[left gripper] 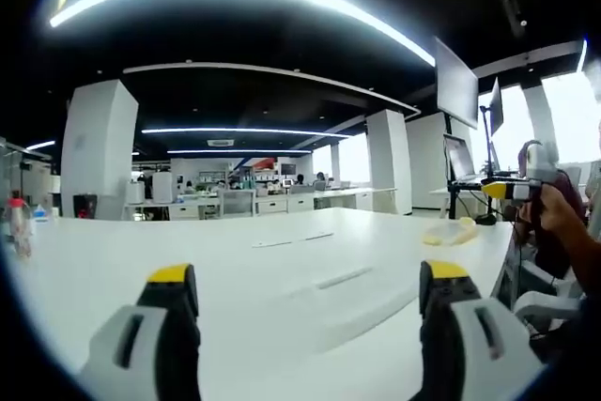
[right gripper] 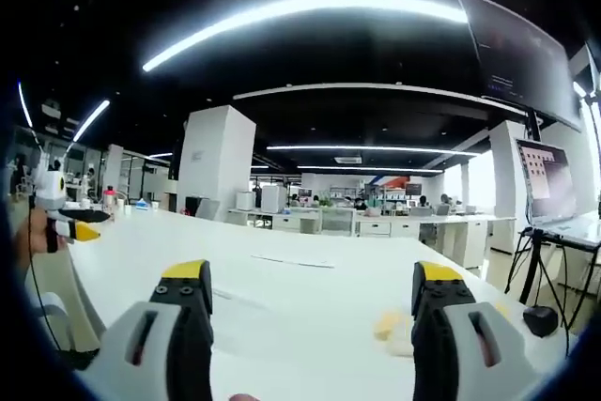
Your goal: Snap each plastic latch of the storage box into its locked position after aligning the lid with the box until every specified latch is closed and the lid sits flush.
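I see both my left gripper (left gripper: pixel 305 293) and right gripper (right gripper: pixel 312 290) spread wide over the white table (left gripper: pixel 282 269), holding nothing, and I cannot make out the storage box's place or heading.

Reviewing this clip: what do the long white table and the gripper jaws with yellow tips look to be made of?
The long white table looks like smooth laminate or coated board, with a semi-gloss finish: ceiling lights reflect softly on it. The left gripper and right gripper have jaws that look like matte black moulded plastic with grey housings and yellow plastic or rubber tips; which of the two I cannot tell.
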